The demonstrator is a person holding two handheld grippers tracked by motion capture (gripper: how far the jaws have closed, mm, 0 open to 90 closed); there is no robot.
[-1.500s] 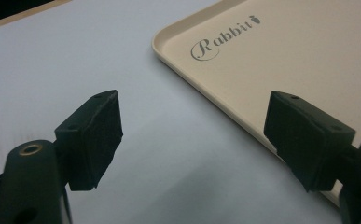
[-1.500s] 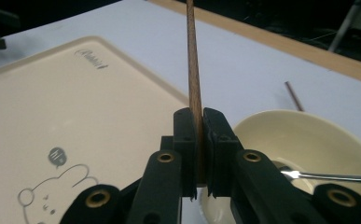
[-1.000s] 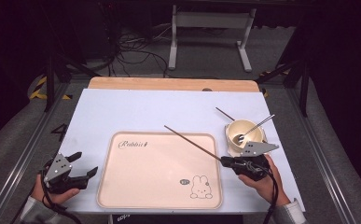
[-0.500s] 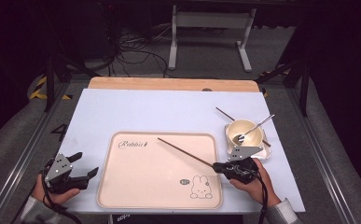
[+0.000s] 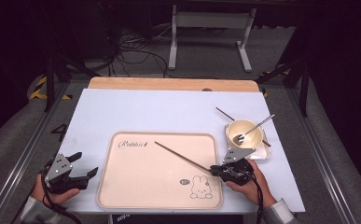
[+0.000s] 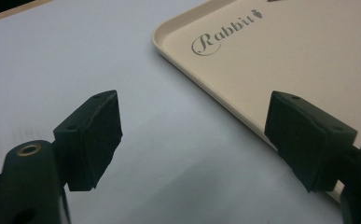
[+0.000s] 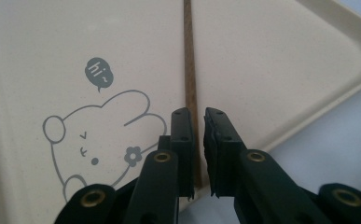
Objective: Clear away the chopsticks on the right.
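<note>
Wooden chopstick [image 5: 182, 157] nipped in right tongs [image 5: 214, 170] over tray [image 5: 122, 196], near bowl [image 5: 245, 132]; left tongs [image 5: 86, 164] gape empty.

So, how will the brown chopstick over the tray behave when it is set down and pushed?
The chopstick looks thin, straight and stiff, so it probably will not bend. It seems light for its length. On the smooth tray it may slide or roll easily. The right gripper holds only its end, so it might pivot.
</note>
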